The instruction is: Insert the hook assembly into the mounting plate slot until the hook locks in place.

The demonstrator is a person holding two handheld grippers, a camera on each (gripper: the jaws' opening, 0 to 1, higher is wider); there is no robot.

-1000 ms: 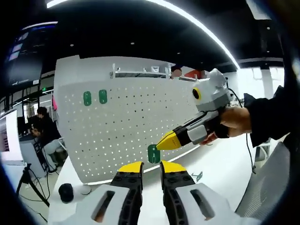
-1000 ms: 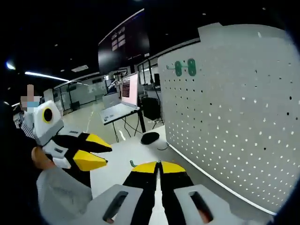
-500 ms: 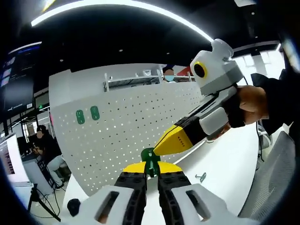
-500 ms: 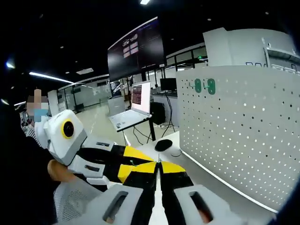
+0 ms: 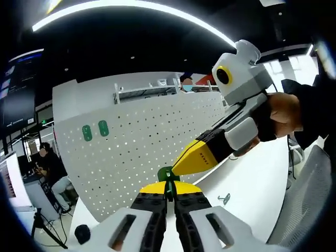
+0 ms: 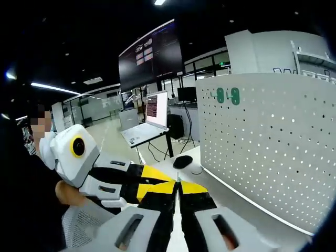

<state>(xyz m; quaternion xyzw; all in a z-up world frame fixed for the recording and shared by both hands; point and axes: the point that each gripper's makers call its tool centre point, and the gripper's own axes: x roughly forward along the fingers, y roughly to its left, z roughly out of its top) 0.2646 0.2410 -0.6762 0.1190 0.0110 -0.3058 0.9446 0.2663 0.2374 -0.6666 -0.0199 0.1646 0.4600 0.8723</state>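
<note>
My left gripper (image 5: 167, 188) is shut on a small green hook piece (image 5: 166, 176) that sticks up between its yellow tips. The right gripper (image 5: 178, 165), held in a person's hand, comes in from the right with its jaws together and its tip right against the green piece. I cannot tell whether it grips the piece. In the right gripper view my right gripper (image 6: 178, 185) is shut, with the left gripper (image 6: 149, 176) pressed against its tip from the left. Behind stands a white pegboard (image 5: 142, 142) with two green mounting plates (image 5: 94, 130) (image 6: 227, 95) near its upper corner.
A small metal hook (image 5: 225, 199) lies on the white table (image 5: 252, 184) to the right. A black round object (image 5: 81, 234) (image 6: 182, 161) sits on the table by the pegboard's end. A laptop on a stand (image 6: 144, 128) and a seated person (image 5: 50, 165) are further back.
My left gripper was open a second ago and has shut on the green piece that the right gripper brought to it. Both grippers have risen slightly and stay tip to tip.
</note>
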